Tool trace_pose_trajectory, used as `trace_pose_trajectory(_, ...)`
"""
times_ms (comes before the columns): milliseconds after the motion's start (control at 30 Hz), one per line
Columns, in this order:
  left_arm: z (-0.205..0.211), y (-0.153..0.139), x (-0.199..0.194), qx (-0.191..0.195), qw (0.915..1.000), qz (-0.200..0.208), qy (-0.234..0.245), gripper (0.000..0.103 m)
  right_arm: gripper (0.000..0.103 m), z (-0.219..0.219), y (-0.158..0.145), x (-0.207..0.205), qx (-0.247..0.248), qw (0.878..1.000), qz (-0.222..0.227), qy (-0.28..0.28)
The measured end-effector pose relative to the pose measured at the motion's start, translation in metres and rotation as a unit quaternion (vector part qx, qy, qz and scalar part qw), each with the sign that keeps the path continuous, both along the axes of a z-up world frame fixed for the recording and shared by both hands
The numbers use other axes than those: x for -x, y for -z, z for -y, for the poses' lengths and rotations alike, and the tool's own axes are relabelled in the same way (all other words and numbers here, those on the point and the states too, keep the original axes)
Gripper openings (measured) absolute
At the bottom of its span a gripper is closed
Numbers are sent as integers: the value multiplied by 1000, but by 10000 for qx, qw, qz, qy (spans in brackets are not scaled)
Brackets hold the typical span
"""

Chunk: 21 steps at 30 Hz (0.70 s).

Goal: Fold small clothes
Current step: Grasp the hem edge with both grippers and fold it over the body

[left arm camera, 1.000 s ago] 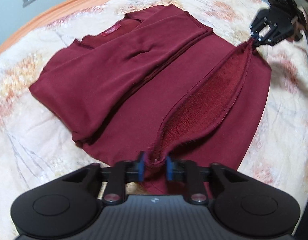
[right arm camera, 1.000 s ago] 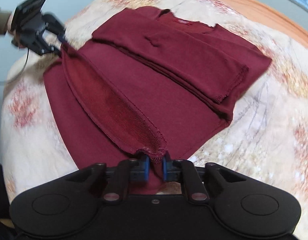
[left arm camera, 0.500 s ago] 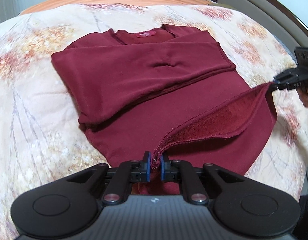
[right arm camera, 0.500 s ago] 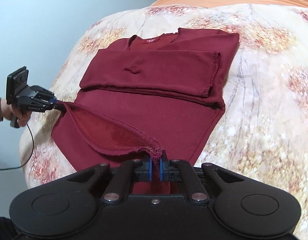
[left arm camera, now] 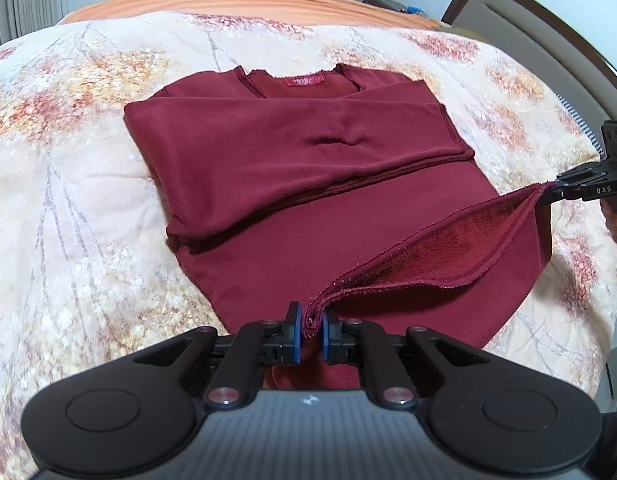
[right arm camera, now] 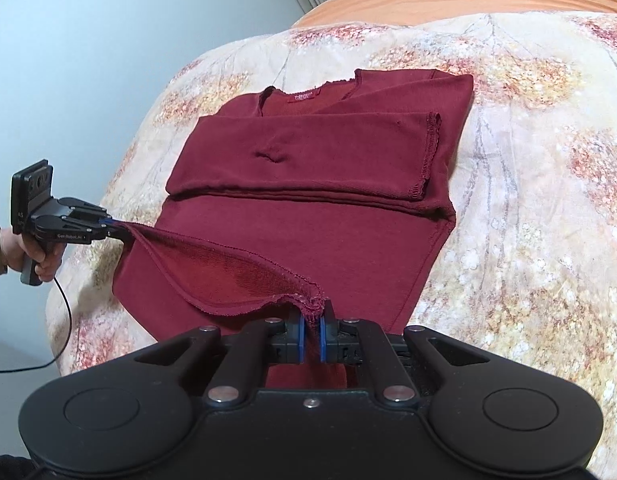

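A dark red sweatshirt (left arm camera: 308,184) lies on the bed, collar at the far end, both sleeves folded across the chest (right arm camera: 308,160). My left gripper (left arm camera: 310,330) is shut on the bottom hem at one corner. My right gripper (right arm camera: 310,334) is shut on the hem at the other corner. The hem (left arm camera: 448,248) is lifted and stretched between them, showing the fleecy inside (right arm camera: 244,276). My right gripper also shows in the left wrist view (left arm camera: 556,194), and my left gripper in the right wrist view (right arm camera: 108,226).
The floral cream bedspread (left arm camera: 88,208) surrounds the sweatshirt. An orange sheet (left arm camera: 228,0) covers the far end. A headboard (left arm camera: 528,40) stands at the right. A cable (right arm camera: 64,320) hangs from the left gripper past the bed's edge.
Both grippers have lifted the hem and swung round to face the collar more squarely. The hem is now stretched tauter between them.
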<state>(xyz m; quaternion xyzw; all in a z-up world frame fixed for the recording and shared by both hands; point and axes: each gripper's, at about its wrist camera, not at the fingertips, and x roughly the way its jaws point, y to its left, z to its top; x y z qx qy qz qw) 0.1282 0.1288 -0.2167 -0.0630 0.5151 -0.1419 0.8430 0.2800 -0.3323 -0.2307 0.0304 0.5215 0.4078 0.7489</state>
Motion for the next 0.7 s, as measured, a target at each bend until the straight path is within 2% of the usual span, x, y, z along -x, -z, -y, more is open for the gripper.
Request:
trace_pose_trajectory(267, -5, -25, 31, 322, 9972, 424, -523, 9, 6, 14, -20, 14, -263, 9990, 116, 338)
trace_pose_trajectory(433, -6, -34, 50, 503, 9953, 529, -635, 9, 6, 25, -25, 23, -379, 9980, 86, 495)
trace_pose_trajectory(567, -8, -35, 45, 459, 9958, 515, -598, 9, 6, 26, -24, 21, -420, 9975, 57, 573)
trace_pose_trajectory(700, -13, -40, 21, 416, 9952, 647, -605, 9, 6, 22, -29, 3, -557, 9962, 121, 665)
